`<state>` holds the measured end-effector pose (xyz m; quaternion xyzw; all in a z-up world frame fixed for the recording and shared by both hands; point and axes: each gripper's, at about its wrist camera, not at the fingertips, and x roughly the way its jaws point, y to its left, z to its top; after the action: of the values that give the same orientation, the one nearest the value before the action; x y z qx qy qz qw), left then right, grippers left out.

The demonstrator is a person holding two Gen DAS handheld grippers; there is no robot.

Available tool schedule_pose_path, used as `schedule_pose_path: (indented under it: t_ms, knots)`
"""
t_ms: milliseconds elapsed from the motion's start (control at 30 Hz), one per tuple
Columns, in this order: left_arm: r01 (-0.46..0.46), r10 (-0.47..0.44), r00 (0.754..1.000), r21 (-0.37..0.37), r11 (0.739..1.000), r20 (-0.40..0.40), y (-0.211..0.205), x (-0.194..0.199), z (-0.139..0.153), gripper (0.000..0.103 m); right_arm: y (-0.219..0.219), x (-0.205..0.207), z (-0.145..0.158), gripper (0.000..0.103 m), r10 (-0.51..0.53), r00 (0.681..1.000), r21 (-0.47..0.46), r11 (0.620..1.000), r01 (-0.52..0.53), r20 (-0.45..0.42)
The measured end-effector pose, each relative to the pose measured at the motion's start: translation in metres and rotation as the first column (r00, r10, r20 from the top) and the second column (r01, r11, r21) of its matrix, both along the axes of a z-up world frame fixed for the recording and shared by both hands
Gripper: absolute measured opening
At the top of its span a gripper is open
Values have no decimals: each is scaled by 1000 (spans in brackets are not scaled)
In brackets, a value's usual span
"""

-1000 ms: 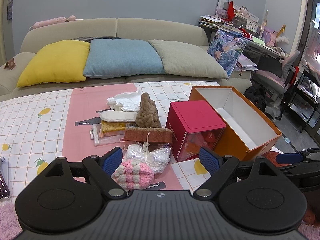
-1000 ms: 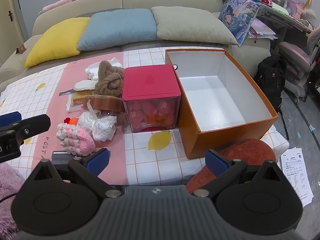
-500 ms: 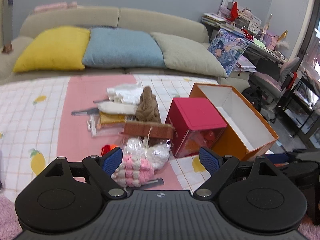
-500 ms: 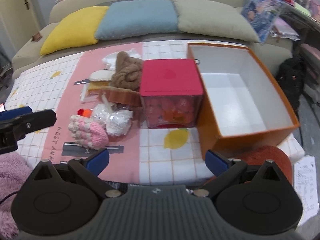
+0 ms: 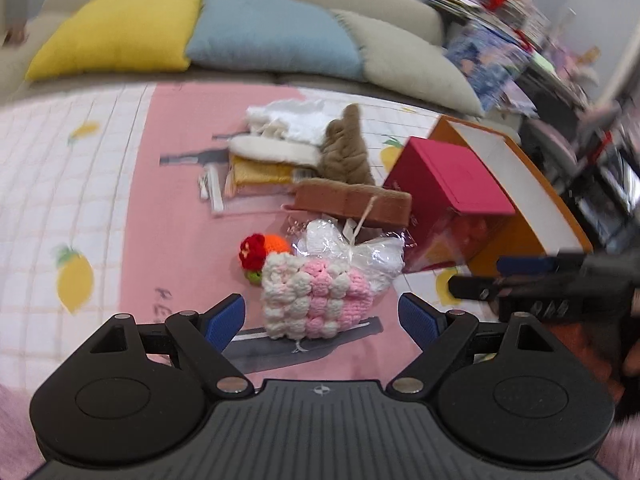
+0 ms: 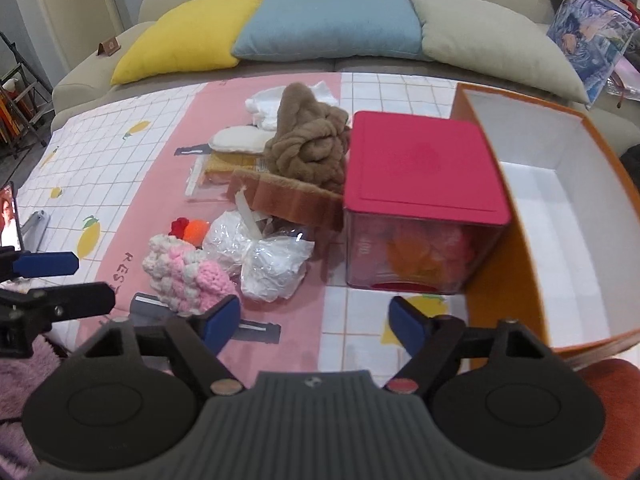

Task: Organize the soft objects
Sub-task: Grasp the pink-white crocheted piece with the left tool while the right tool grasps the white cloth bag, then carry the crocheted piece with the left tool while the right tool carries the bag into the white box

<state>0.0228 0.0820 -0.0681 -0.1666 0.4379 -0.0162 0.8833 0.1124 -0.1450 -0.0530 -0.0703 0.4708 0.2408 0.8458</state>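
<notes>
A pile of soft things lies on the pink-and-white tablecloth. A pink-and-white crocheted piece (image 5: 316,300) (image 6: 186,276) lies nearest, with white stuffing in a clear bag (image 5: 360,252) (image 6: 268,260), a red-orange knit ball (image 5: 260,252), a brown knit bundle (image 6: 308,148), a brown furry band (image 5: 352,200) and white cloths (image 5: 288,120). My left gripper (image 5: 322,318) is open, its jaws either side of the crocheted piece, just short of it. My right gripper (image 6: 314,322) is open and empty above the cloth in front of the bag. An open orange box (image 6: 500,280) stands at right.
A pink-lidded clear box (image 6: 424,176) (image 5: 460,184) stands between the pile and the orange box. A sofa with yellow (image 6: 188,28), blue and grey cushions runs behind the table. A phone (image 6: 8,216) lies at the table's left edge. A cluttered desk (image 5: 532,20) stands far right.
Both grippers have moved forward and down toward the pile. The left now brackets the crocheted piece; the right has shifted left, toward the bag.
</notes>
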Motion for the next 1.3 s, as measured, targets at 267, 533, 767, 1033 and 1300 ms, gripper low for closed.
schedule_pose_path:
  t_ms: [267,533,767,1033,1300]
  knots:
    - [-238,200,964,-228,944,-175,10,32,-32,101,26,13,-31,56,45,999,-27,999,-44,13]
    - [-404,343,902,-234,884,-263,7,52,-50,101,38,30,-59,75,15,999,-14,1000,-16,-49]
    - [-431,375,878,-152,890,-298,9,52,-57,96,55,19,-59,79,140,988,57,989,-137,-60]
    - [-367,339,899,-53,929,-278,19,37,-52,60,53,22,-60,81,129,991,-17,992,-128,27]
    - [-297,287,924,1,955,-251,18,31,-51,46,62,36,-67,81,177,977,-44,984,-173,122]
